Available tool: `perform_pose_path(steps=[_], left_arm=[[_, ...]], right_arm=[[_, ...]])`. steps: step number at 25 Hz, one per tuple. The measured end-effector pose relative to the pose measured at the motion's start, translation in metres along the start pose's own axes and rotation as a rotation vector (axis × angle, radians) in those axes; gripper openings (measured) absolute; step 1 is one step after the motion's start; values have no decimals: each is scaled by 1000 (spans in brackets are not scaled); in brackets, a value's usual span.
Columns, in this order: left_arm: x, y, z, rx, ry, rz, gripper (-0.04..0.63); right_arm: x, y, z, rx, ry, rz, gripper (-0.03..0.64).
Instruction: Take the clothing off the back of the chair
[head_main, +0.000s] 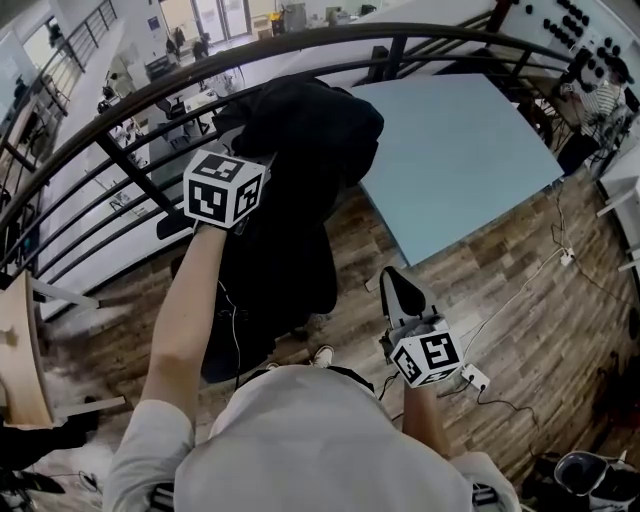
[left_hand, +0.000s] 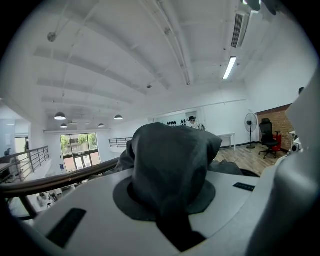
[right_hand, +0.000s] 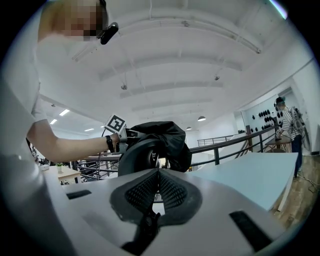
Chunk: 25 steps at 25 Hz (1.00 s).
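From the head view the left gripper's jaws are hidden behind its own marker cube (head_main: 225, 187) and the folds of the dark clothing (head_main: 310, 135). Garment and chair merge there into one black mass, so it is hard to tell where the cloth ends. The chair's seat and legs are hidden under the hanging fabric and the person's arm. The left gripper view shows little but cloth bunched up in front of the lens. There the left gripper (left_hand: 167, 200) is clenched on a thick fold of the clothing, which rises out of the jaws and hides their tips. The right gripper (right_hand: 159, 172) grasps nothing: its ribbed pads are pressed together, held low and well apart from the garment. In its view the clothing is heaped over the top of the curved back of the chair (right_hand: 129, 160). The left gripper's cube is just beside it. A pale blue desk (head_main: 455, 160) stands to the right, and a dark railing (head_main: 120, 110) runs behind.
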<state>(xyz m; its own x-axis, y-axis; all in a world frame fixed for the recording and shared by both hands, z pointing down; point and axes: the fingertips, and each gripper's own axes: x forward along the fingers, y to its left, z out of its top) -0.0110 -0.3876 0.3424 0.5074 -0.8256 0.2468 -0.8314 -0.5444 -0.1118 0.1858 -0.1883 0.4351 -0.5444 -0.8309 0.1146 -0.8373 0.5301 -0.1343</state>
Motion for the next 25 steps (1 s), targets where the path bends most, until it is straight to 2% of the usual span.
perform_pose_path(steps=[6, 14, 22, 25], left_arm=[[-20, 1, 10, -10, -58, 4, 86], [-50, 8, 31, -48, -120, -27, 86], [-88, 18, 54, -57, -195, -30, 86], [-101, 23, 62, -38, -212, -22, 86]], right_arm=[[-2, 14, 6, -5, -22, -9, 20], [-6, 30, 11, -21, -22, -27, 20], [0, 55, 16, -40, -19, -13, 20], [1, 61, 17, -45, -24, -5, 20]])
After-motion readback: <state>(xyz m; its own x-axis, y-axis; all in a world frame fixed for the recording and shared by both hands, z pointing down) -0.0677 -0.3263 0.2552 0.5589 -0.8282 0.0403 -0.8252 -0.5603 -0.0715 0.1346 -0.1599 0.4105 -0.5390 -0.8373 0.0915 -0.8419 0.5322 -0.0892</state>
